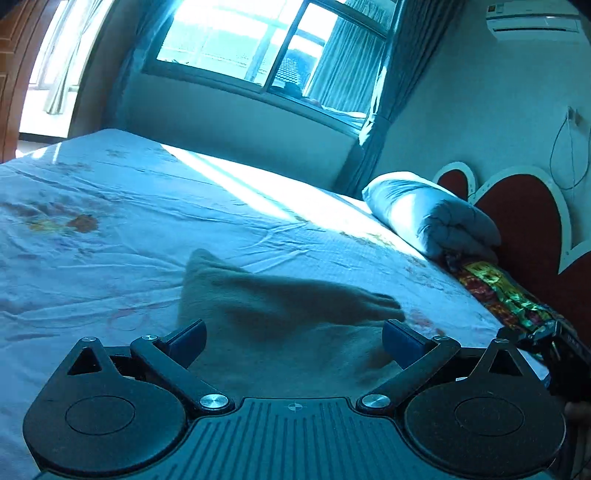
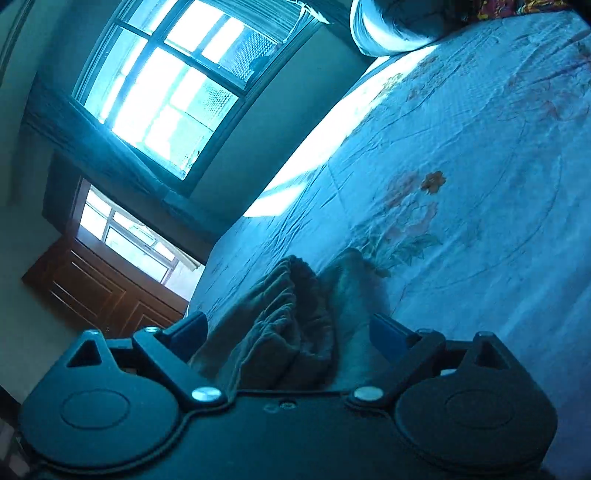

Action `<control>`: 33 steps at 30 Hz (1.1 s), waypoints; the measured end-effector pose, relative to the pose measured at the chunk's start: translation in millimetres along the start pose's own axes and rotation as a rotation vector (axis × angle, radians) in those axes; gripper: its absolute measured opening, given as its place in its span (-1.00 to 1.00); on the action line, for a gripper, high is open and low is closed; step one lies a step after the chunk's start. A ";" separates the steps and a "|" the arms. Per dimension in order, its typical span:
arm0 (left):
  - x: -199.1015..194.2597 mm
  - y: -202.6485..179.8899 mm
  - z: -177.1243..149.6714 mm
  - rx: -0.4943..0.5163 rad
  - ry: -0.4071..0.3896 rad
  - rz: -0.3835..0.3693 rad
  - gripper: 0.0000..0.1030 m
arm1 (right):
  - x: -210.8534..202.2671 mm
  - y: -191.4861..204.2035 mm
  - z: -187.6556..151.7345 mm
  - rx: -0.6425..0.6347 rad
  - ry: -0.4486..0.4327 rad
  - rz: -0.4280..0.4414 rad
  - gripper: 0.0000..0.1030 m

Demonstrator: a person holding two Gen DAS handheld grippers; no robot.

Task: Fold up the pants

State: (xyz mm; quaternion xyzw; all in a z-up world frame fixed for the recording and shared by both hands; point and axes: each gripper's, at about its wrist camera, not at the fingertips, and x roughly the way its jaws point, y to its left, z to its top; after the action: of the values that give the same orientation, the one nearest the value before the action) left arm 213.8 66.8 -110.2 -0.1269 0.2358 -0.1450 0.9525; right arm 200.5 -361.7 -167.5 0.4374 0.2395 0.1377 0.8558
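Grey-green pants [image 1: 280,314] lying on the bed sheet [image 1: 110,206], near edge of bed, already bunched into a folded heap. Seen from the left wrist as a soft flat wedge of cloth with one corner raised; seen from the right wrist [image 2: 295,314] as a gathered elastic waistband with ridged pleats, standing up a little beside a flatter fold. Lying loose, gripped by nothing

Left gripper [image 1: 293,341] just above the near end of the pants, jaws spread wide, blue pads [image 1: 400,339] on either side of the cloth, clear of it as far as can be told. Right gripper [image 2: 288,334] over the waistband end, jaws also spread wide, cloth between the pads [image 2: 388,334], no pinch visible. Part of the other gripper showing at right edge of left view [image 1: 557,350]

Sheet pale blue, wrinkled, printed with orange flowers [image 2: 434,181]. Rolled pale quilt [image 1: 432,214] at the head end, on a multicoloured cloth [image 1: 502,291]. Red heart-shaped headboard [image 1: 524,221] behind. Window [image 1: 266,40] with curtains [image 1: 347,62] beyond the bed, bright strip of sun across the sheet. Air conditioner [image 1: 535,20] high on wall. Wooden cabinet [image 2: 99,291] under a second window in right view
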 end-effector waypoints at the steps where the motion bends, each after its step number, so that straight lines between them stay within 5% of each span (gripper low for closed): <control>1: -9.5 9.2 -6.0 0.013 0.012 0.035 0.96 | 6.6 -0.9 -3.0 0.018 0.019 0.000 0.63; 4: -29.9 37.3 -27.3 0.055 0.061 0.113 0.95 | 24.6 -4.5 -14.9 0.064 0.065 -0.008 0.57; 12: -4.4 27.5 -50.5 0.142 0.146 0.126 0.95 | 26.2 0.1 -18.6 0.076 0.060 -0.027 0.56; 23: 12.4 33.0 -53.6 0.067 0.141 0.167 0.95 | 63.0 6.4 -18.0 0.130 0.135 -0.012 0.55; 25: 13.4 31.1 -53.9 0.071 0.141 0.173 0.95 | 74.8 13.8 -16.2 0.081 0.169 -0.046 -0.16; 29: 14.2 26.2 -54.0 0.086 0.149 0.133 0.95 | 84.1 29.7 -11.2 0.031 0.183 -0.085 -0.37; 33: 14.1 20.6 -53.5 0.083 0.135 0.115 0.95 | 70.7 74.0 -0.5 -0.028 0.121 0.026 -0.49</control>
State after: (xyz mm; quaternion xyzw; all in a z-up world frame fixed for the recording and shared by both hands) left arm 204.3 71.8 -168.2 -0.0638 0.3003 -0.1081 0.9455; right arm 258.2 -287.0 -128.0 0.4191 0.2833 0.1783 0.8440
